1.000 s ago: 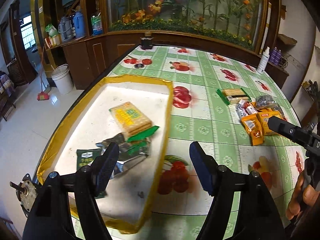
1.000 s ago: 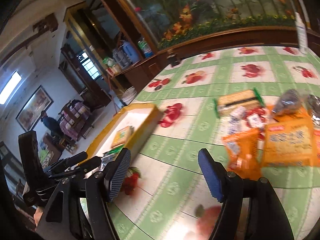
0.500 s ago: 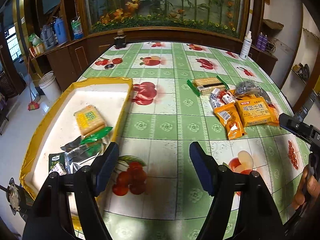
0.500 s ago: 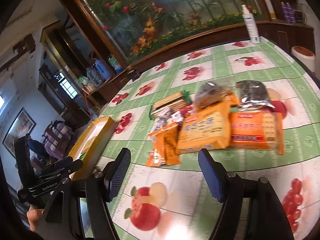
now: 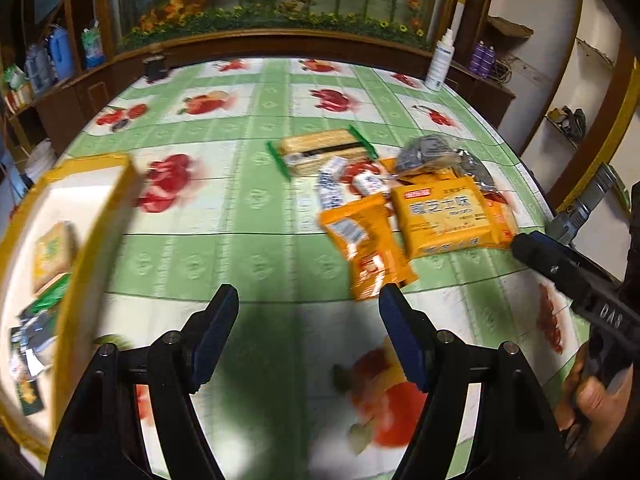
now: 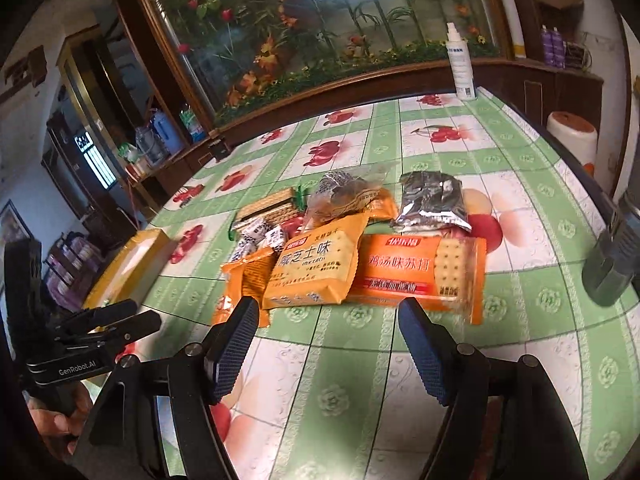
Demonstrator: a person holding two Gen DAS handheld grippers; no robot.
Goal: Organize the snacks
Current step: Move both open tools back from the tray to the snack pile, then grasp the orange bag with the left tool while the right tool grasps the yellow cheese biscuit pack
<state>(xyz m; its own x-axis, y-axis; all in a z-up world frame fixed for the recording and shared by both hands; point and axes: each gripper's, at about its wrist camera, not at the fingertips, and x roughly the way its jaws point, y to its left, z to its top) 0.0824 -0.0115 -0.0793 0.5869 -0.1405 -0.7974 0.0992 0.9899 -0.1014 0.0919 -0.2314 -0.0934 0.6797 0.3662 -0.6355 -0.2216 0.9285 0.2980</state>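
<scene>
Left gripper [image 5: 308,336]: jaws spread, empty. Right gripper [image 6: 326,344]: jaws opening, nothing between them. Snack pile [image 6: 340,248] lies mid-frame on the fruit-print tablecloth [image 6: 520,300]; yellow-rimmed tray [image 5: 100,224] sits at left edge.

Left gripper [image 5: 308,334]: black frame, silver screws, blue ribbed pads.
Right gripper [image 6: 326,344]: same build.
Handle: white "GenRobot.AI" lettering.

left gripper [image 6: 108,322]: "GenRobot.AI" on its body | right gripper [image 5: 532,252]: "DAS" (letters partly legible) | yellow cracker pack [image 6: 310,268]: "咸芝士味" | orange cracker pack [image 6: 420,270]: "鸡汤味苏打" (brand line above too small to read)
</scene>
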